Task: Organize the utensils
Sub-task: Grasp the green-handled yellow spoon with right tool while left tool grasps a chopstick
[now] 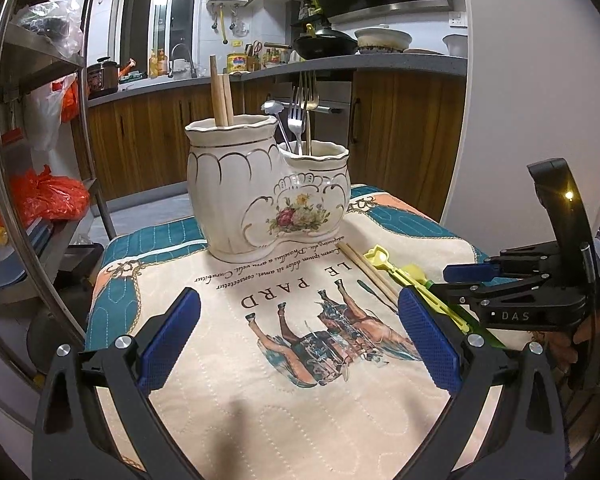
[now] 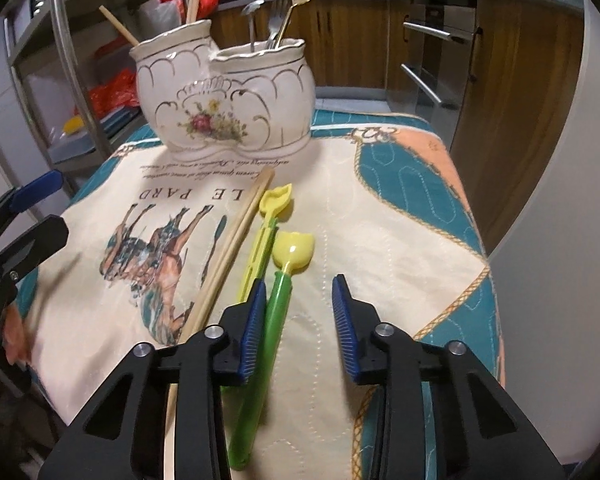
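On the table lies a quilted cloth printed with horses and lettering, teal at its edges. Toward its far edge stands a white ceramic holder with two joined compartments: the taller one holds wooden chopsticks, the lower one holds forks and a small spoon. Nearer the right edge, a loose pair of chopsticks lies lengthwise, with a yellow-green toy shovel just beside it and a green-handled yellow scoop next to that. The right gripper is lowered over the scoop's green handle, which sits against its left pad; the right pad stands apart, so nothing is clamped. The left gripper hovers over the horse print near the front edge, jaws spread wide and gripping nothing.
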Demonstrator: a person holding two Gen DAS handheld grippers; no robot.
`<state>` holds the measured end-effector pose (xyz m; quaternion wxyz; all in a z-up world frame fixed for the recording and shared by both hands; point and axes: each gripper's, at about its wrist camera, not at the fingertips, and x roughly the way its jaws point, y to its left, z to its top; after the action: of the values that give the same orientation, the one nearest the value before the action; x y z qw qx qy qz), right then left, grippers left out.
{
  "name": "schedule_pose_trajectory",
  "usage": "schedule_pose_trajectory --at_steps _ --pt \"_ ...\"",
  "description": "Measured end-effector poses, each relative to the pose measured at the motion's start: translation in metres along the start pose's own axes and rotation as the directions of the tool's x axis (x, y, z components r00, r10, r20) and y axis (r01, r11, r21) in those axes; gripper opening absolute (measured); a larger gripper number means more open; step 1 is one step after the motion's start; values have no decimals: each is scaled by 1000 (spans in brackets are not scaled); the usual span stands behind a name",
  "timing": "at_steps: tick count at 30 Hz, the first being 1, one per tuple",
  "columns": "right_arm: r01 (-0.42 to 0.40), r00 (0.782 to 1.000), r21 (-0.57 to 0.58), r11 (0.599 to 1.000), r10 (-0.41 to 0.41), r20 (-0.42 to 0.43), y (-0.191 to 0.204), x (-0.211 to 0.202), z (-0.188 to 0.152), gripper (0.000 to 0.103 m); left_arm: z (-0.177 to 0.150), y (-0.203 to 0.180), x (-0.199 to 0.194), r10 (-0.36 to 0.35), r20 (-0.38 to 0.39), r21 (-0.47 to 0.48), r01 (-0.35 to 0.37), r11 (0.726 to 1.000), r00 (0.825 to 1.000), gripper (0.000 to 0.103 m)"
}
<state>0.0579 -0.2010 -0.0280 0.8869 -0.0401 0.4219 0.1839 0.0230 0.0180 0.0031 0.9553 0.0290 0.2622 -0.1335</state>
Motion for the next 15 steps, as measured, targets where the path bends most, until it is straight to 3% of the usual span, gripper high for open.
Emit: schedule_pose_trajectory --at_steps 5,9,15 --pt "6 1000 -23 1000 -6 -3 3 5 4 31 0 -2 1 2 -8 2 -2 1000 1000 97" --pt "-12 1000 -22 1000 12 2 -1 4 4 15 1 -4 3 31 -21 1 -31 1000 999 97" --pt "-36 998 -7 999 36 44 -8 -1 0 11 7 -4 16 49 -90 -50 -54 997 995 97"
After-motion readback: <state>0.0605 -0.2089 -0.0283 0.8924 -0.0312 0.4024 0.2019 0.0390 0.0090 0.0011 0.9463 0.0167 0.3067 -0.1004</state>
